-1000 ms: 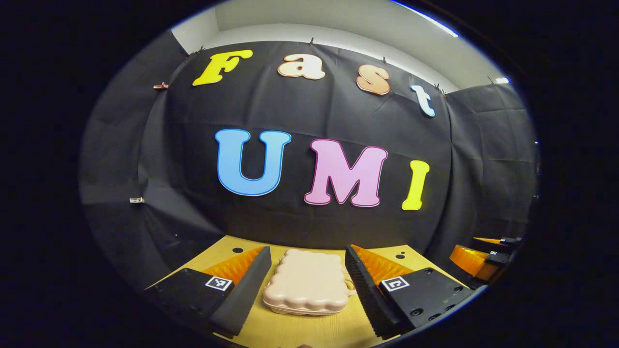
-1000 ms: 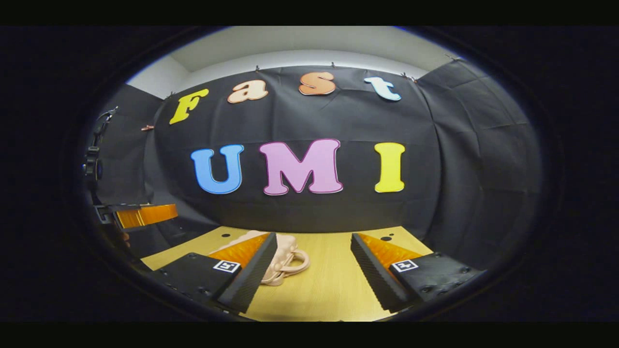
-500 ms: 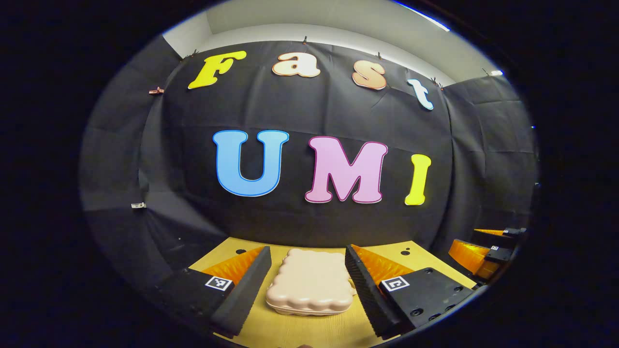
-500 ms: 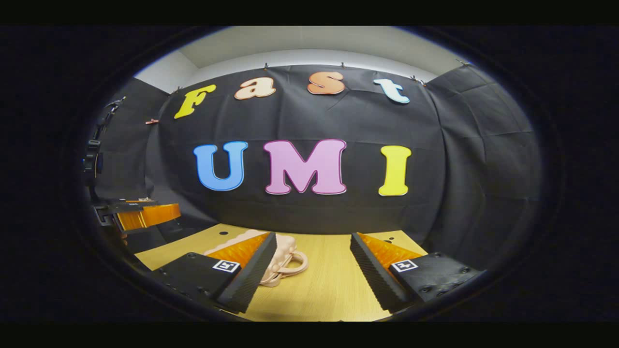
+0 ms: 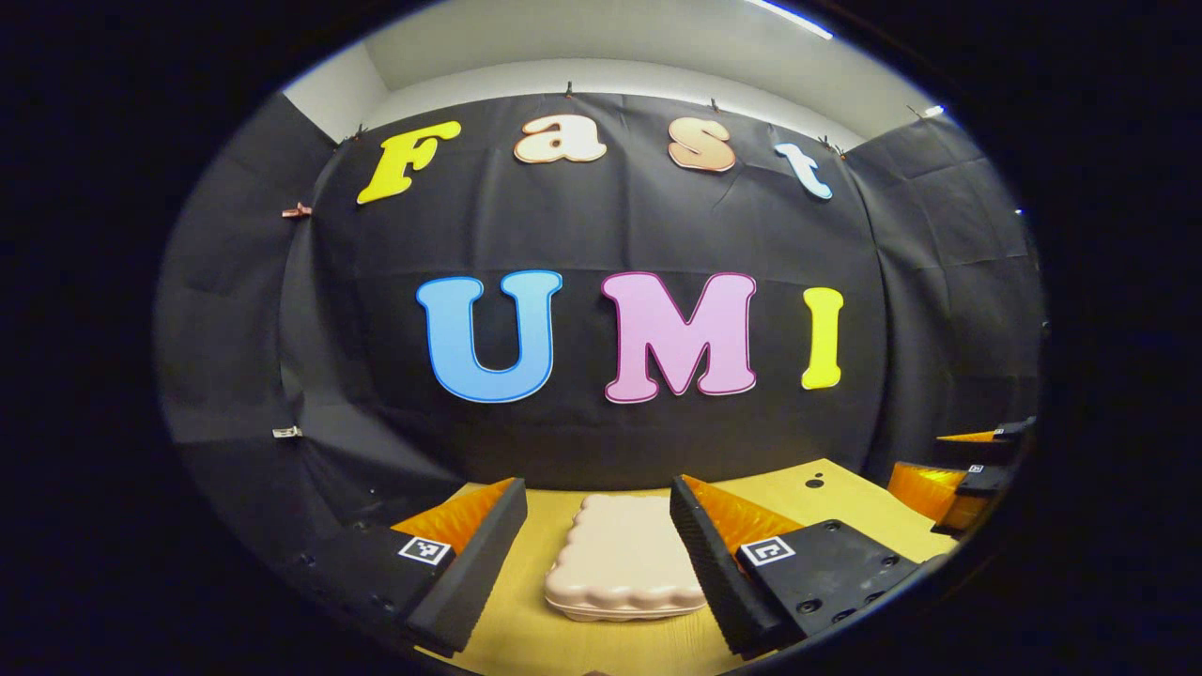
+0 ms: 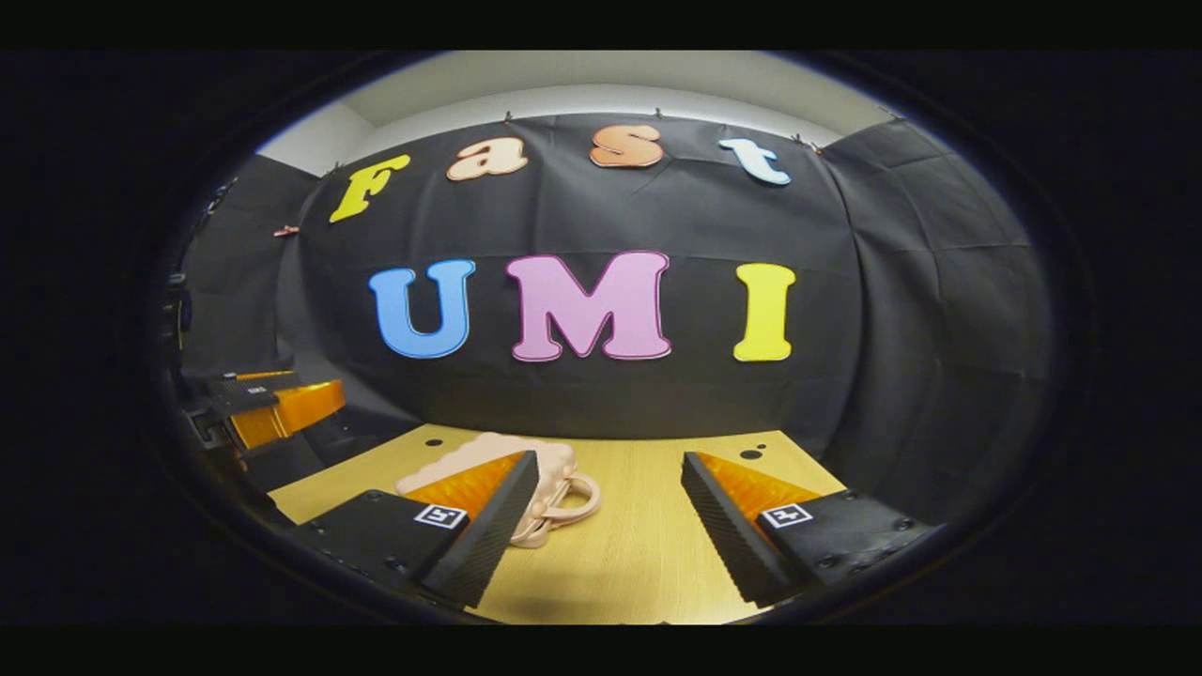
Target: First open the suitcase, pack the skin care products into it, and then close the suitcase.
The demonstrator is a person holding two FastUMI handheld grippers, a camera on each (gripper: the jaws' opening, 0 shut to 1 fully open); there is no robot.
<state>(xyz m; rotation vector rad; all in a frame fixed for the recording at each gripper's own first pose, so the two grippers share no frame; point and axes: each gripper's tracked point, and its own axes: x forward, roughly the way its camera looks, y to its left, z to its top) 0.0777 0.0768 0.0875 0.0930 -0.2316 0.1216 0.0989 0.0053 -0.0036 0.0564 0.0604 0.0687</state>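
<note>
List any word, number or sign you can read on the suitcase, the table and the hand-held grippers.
Suitcase: no text visible.
Table: no text visible.
Left hand-held gripper: black-and-white square markers, a pattern and not words.
Right hand-held gripper: the same kind of patterned squares, nothing readable.

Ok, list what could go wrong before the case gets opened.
1. The closed suitcase lies flat and loose on the table; a push from one side could slide it.
2. Its small handle sits beside the right gripper, easy to snag.
3. The left gripper jaws stand wide around the case, so a squeeze might clamp the lid shut.
</note>
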